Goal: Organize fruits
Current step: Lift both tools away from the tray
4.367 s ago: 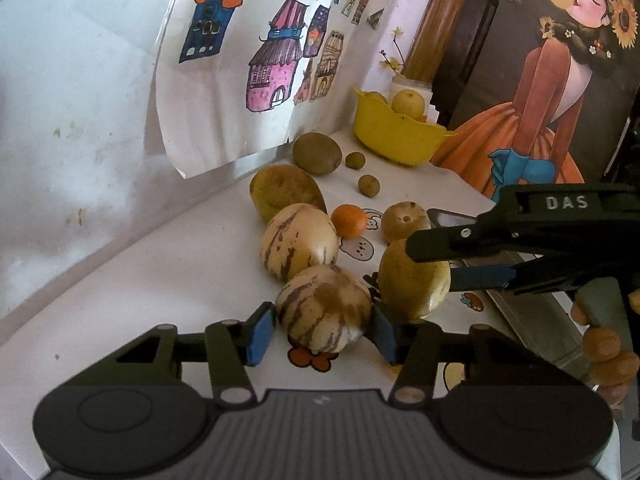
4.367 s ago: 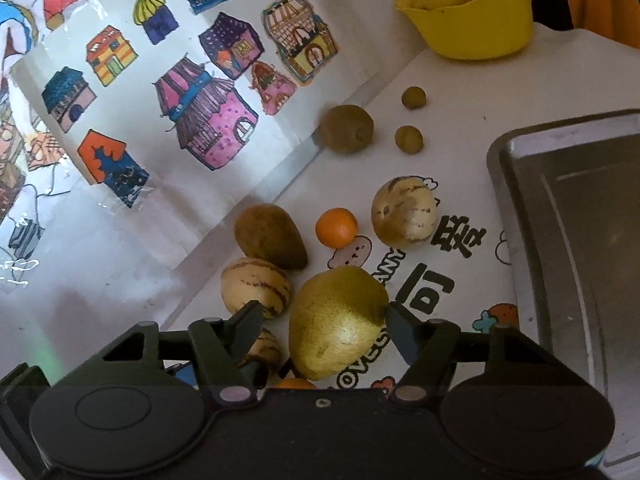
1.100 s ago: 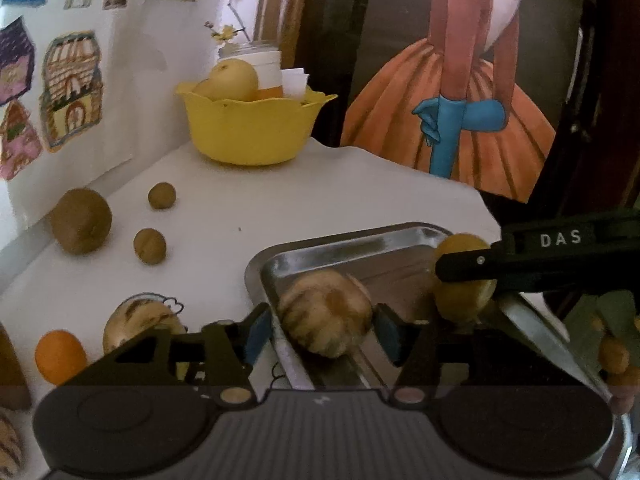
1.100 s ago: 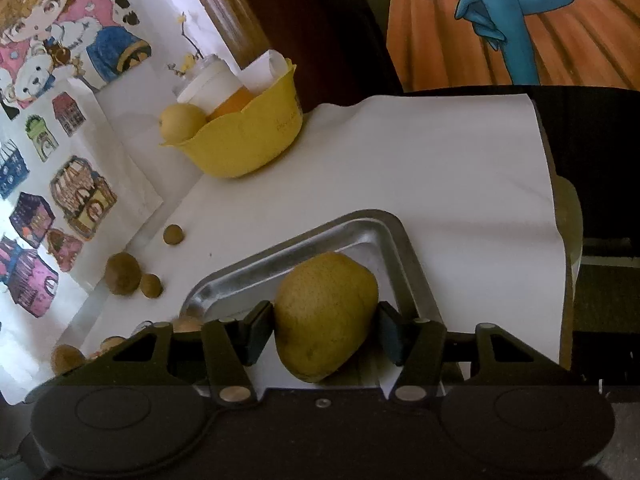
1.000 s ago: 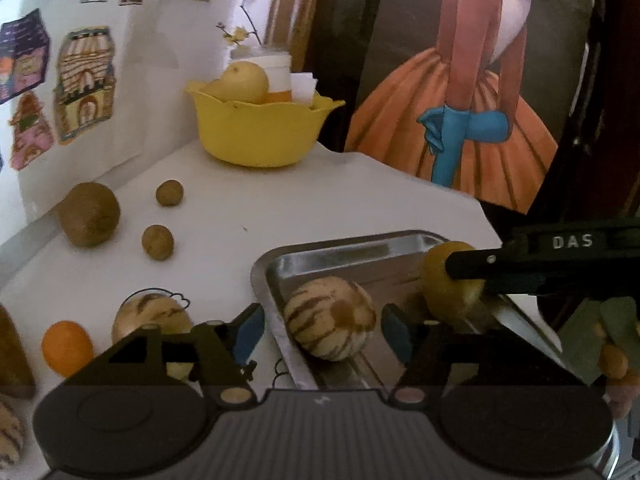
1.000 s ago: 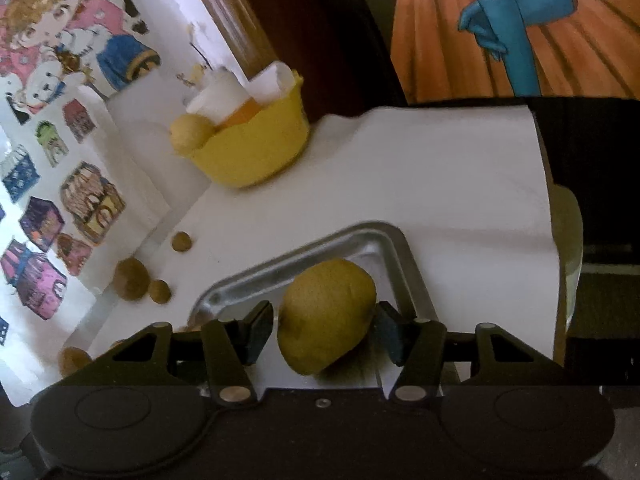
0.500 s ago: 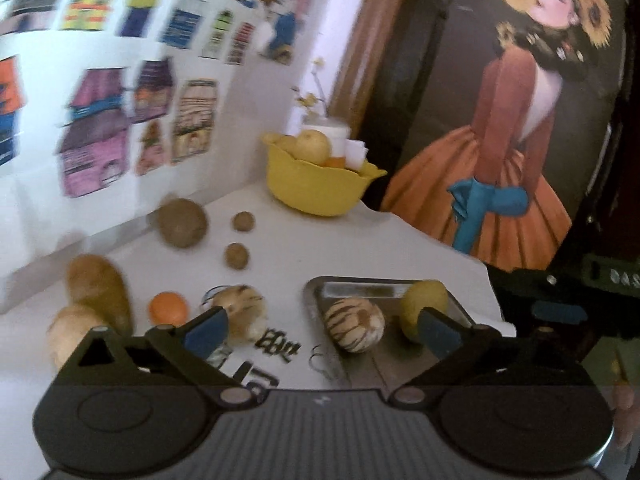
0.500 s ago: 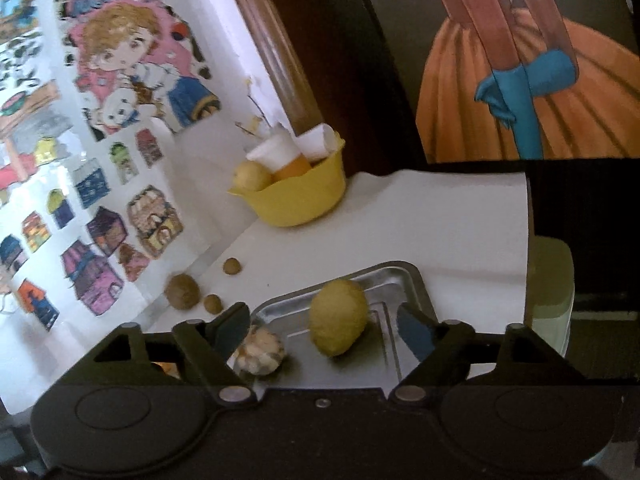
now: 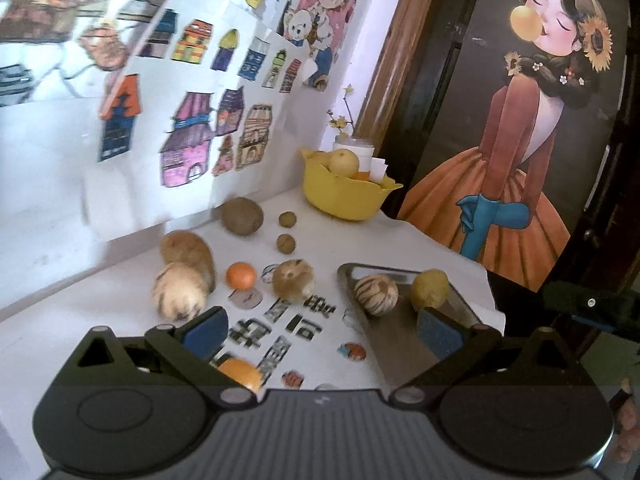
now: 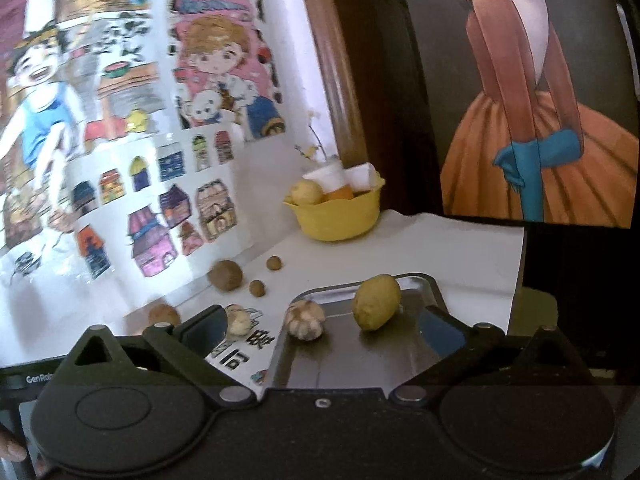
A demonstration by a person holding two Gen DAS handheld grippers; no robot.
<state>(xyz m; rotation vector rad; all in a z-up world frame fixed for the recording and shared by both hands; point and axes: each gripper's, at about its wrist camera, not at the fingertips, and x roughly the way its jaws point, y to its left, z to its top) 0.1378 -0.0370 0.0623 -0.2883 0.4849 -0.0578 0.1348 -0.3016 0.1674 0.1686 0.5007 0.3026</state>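
A metal tray [image 9: 400,344] [image 10: 344,356] lies on the white table at the right. In it rest a striped melon [image 9: 376,294] [image 10: 305,317] and a yellow pear [image 9: 430,290] [image 10: 376,301]. My left gripper [image 9: 322,330] is open and empty, held back above the table. My right gripper [image 10: 320,330] is open and empty, held back above the tray. On the table lie a second striped melon [image 9: 294,280] [image 10: 238,320], a third striped melon [image 9: 178,298], a brown pear [image 9: 188,256], an orange [image 9: 241,275] and a second orange [image 9: 238,374] near my left fingers.
A yellow bowl [image 9: 344,196] [image 10: 340,216] with fruit stands at the back by the wall. A brown kiwi [image 9: 242,216] [image 10: 226,275] and two small brown fruits [image 9: 286,243] [image 10: 257,288] lie before it. Drawings cover the wall at the left. The table edge drops off at the right.
Both grippers let go of the striped melon and the yellow pear in the tray, opened wide and pulled back and up. The fruits stay in the tray.
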